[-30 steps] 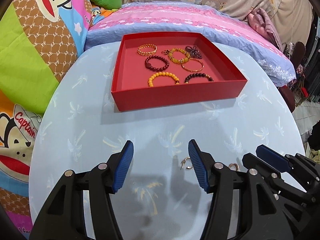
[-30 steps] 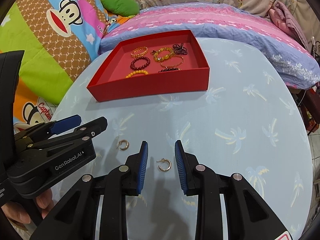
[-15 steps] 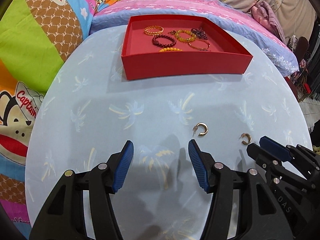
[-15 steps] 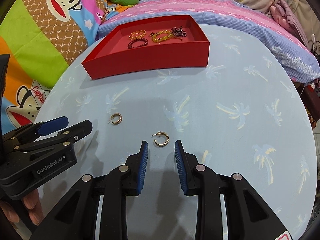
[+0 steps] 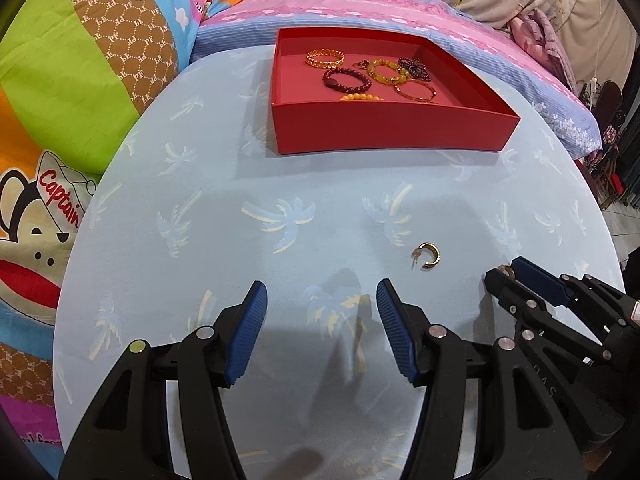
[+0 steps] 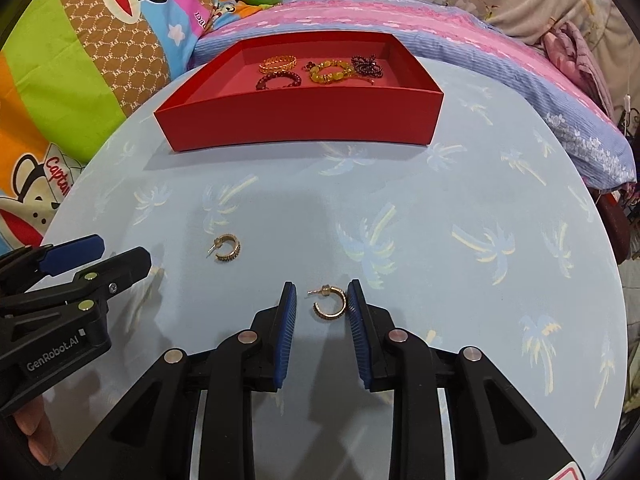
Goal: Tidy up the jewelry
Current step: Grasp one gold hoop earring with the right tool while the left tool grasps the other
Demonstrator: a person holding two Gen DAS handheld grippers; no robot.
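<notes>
A gold hoop earring [image 6: 325, 315] lies on the pale blue tablecloth between the blue pads of my right gripper [image 6: 322, 286]. Its jaws are closing; the hoop sits by the right pad with a gap on the left. A second gold hoop earring [image 5: 436, 257] [image 6: 234, 250] lies free, ahead and right of my left gripper [image 5: 321, 304], which stands open over bare cloth. The left wrist view shows the right gripper [image 5: 506, 276] low at right with its earring [image 5: 504, 268] half hidden. The red tray [image 5: 392, 132] [image 6: 300, 124] at the back holds several bracelets [image 5: 346, 80].
The round table [image 6: 460, 184] ends close on every side. Bright cartoon cushions [image 5: 80, 80] stand at the left, and striped pink and blue bedding [image 6: 480, 52] lies behind the tray. A person's hand [image 6: 28, 428] holds the left gripper [image 6: 100, 252] at the lower left.
Both grippers have sunk towards the cloth. The right one has come forward so its earring now lies between the pads, and its jaws have narrowed slightly. Left jaws unchanged.
</notes>
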